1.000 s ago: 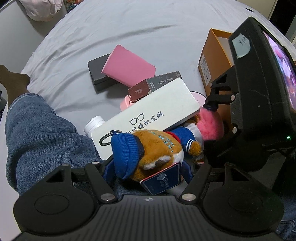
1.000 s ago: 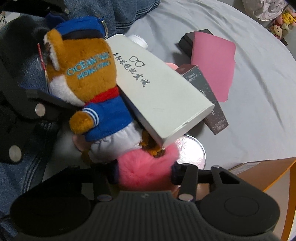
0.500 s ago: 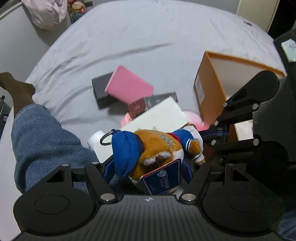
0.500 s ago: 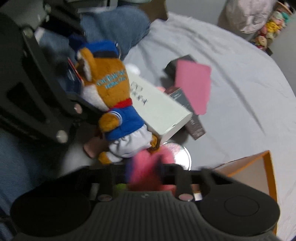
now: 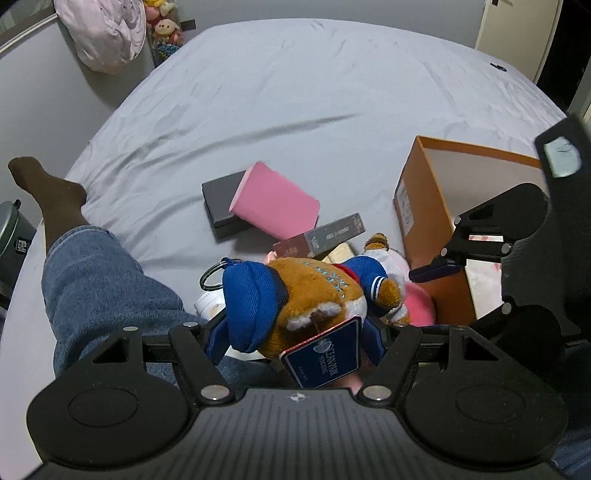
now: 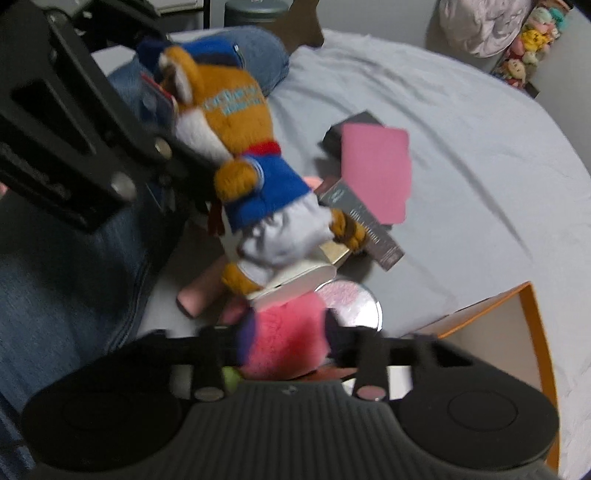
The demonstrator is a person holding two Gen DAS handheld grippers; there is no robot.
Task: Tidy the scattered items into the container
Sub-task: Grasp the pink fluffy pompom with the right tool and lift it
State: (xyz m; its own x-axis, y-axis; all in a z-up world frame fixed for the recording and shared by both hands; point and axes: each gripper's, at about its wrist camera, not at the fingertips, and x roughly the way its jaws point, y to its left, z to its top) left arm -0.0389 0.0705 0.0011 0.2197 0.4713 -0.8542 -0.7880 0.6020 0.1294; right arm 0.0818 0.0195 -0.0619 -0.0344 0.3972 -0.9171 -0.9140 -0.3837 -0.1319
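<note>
My left gripper (image 5: pixel 295 332) is shut on a brown plush toy (image 5: pixel 314 291) in a blue cap and sailor suit, held above the bed; it also shows in the right wrist view (image 6: pixel 240 147). My right gripper (image 6: pixel 284 339) is shut on a pink fluffy pompom (image 6: pixel 286 343), also seen in the left wrist view (image 5: pixel 419 304). The open orange box (image 5: pixel 421 221) stands to the right; its corner shows in the right wrist view (image 6: pixel 528 295). Below lie a white glasses box (image 6: pixel 295 280), a pink case (image 5: pixel 275 205), a black box (image 5: pixel 218 199) and a dark carton (image 5: pixel 325 236).
A round mirror (image 6: pixel 351 302) lies on the grey bed sheet (image 5: pixel 295 92). My jeans-clad leg (image 5: pixel 99 266) stretches along the left. A pink bundle (image 5: pixel 107 33) and soft toys sit beyond the bed's far edge.
Both grippers have lifted up with the plush toy and the pompom. The white glasses box stayed below on the bed. The orange box now shows more fully.
</note>
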